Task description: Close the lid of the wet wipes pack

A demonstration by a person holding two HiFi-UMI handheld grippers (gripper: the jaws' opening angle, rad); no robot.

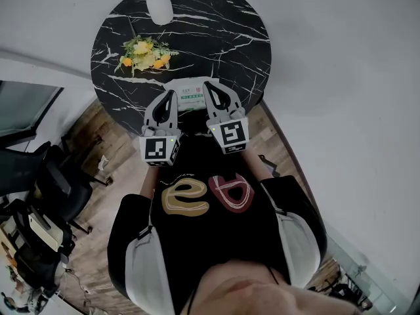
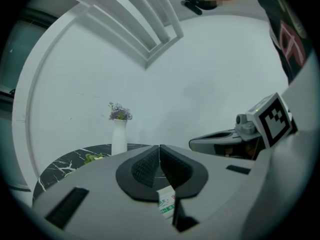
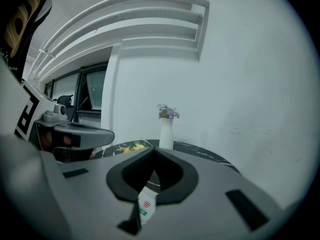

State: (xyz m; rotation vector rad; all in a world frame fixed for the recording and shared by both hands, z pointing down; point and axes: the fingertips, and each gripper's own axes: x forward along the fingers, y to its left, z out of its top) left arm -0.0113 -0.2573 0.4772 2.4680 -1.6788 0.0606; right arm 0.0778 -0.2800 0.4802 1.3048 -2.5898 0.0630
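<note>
Head view puts the wipes pack (image 1: 191, 97) right at the near rim of the round black bench (image 1: 216, 38), the edge closest to your body, with little marble between it and the drop to the wooden floor (image 1: 98, 133). Its long axis runs left to right across you, along that rim. Its white and green printed face is up, but the lid is too small to tell whether it is open or down.

Your left gripper (image 1: 168, 99) is at the pack's left end and your right gripper (image 1: 210, 90) at its right end, both pointing away from you toward the middle of the bench. Left gripper view has the fingers (image 2: 145, 166) together, tips meeting with nothing between them, and a corner of the pack showing below. Right gripper view shows the same: fingers (image 3: 170, 173) closed tip to tip on nothing, the pack below.

Beyond the pack the marble is bare across the middle and the whole right half. A bunch of yellow and orange flowers (image 1: 146, 54) lies left of centre, well apart from the pack, and a white vase (image 1: 159, 6) stands upright at the far rim. A pale wall rises just behind the vase. Black chairs (image 1: 46, 182) stand on the floor to your left, well apart from both grippers.
</note>
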